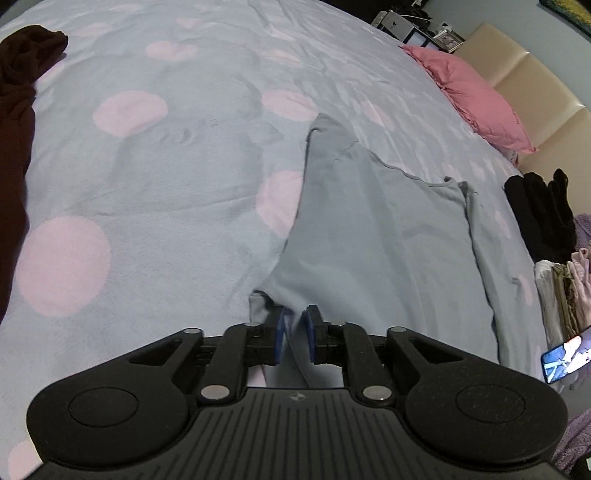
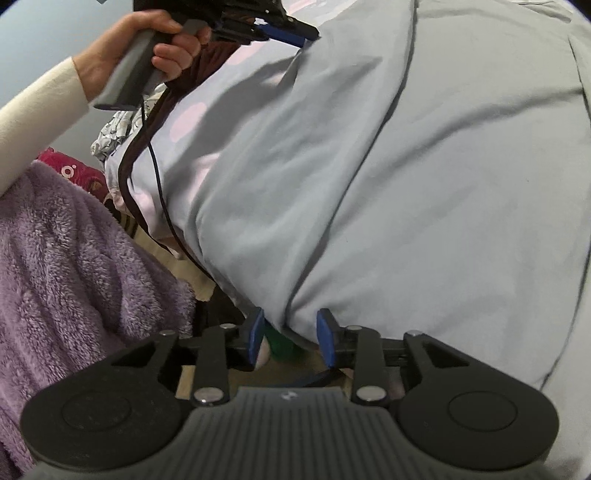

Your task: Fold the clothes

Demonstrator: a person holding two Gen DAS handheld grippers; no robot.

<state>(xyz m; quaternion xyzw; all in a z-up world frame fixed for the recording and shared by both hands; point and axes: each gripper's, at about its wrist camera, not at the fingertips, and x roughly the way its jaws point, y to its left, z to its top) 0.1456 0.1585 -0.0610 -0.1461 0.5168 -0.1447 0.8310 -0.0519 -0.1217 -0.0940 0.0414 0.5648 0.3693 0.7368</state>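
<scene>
Left wrist view: the left tongs [image 1: 295,328] are sitting at six o'clock, their blue pads drawn narrow and pinching a corner of the grey garment [image 1: 376,229]. From that pinch the garment is spreading away toward one o'clock across the bed [image 1: 147,166], with a narrow end reaching up toward twelve. The bed is wearing a pale blue cover with pink dots. A dark brown cloth [image 1: 18,92] is lying at nine to ten o'clock along the bed's edge, well apart from the garment. A pink pillow [image 1: 476,96] is resting at two o'clock, and a dark pile [image 1: 543,214] with a stack of pale folded clothes [image 1: 561,291] is sitting at three o'clock near the garment's far side.

Right wrist view: the right tongs [image 2: 290,334] are at six o'clock, pads standing partly apart, with a folded edge of the garment [image 2: 406,184] hanging between them; whether the pads are touching the cloth I cannot tell. The garment is filling the frame from twelve to four o'clock. At eleven o'clock the left hand [image 2: 147,48] is gripping the other tool's handle, its tongs [image 2: 291,35] meeting the garment's upper corner. A purple fleece [image 2: 74,258] is lying at eight o'clock.
</scene>
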